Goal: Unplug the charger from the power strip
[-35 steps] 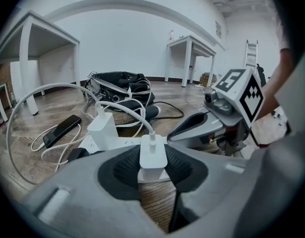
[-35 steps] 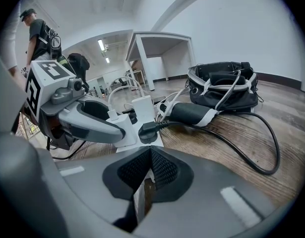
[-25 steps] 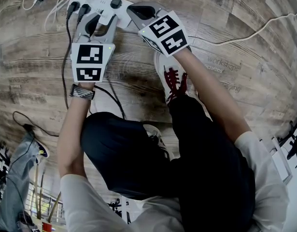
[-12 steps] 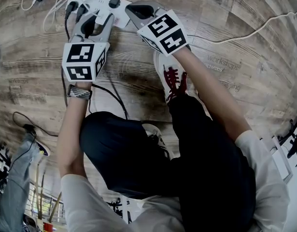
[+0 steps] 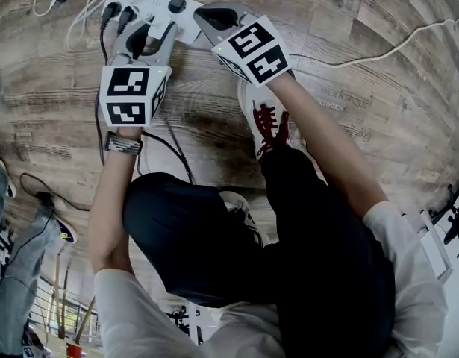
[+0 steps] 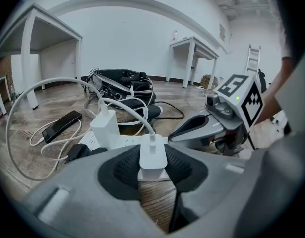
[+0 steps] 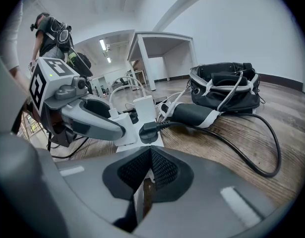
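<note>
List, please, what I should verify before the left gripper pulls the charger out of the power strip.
1. Left gripper holds the charger: ok, its pads press on both sides.
2. Charger seated in the power strip: ok, not yet out.
3. Right gripper steadies the strip: cannot tell; its jaws are together at the strip's end.
4. Charger's cable free of the taller charger beside it: cannot tell; the cable runs close past its top.
</note>
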